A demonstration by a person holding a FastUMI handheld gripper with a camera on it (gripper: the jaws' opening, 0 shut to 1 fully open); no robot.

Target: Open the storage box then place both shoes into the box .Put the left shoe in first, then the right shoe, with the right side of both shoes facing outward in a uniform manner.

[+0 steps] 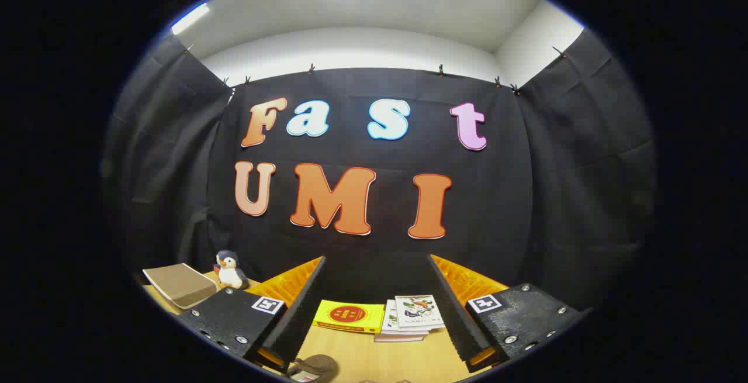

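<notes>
My gripper [377, 266] is held high above the wooden table [374, 356], its two fingers [301, 304] spread wide apart with nothing between them. Low down, just by the base of the left finger, the rounded brown toe of a shoe [312, 366] peeks into view; most of it is hidden. A tan flat lid or box panel [180, 283] lies to the left of the left finger, at the table's far left side.
A small penguin plush toy [229, 271] stands beside the tan panel. Between the fingers, at the back of the table against the black cloth wall, lie a yellow booklet [349, 316] and a stack of white booklets [412, 316].
</notes>
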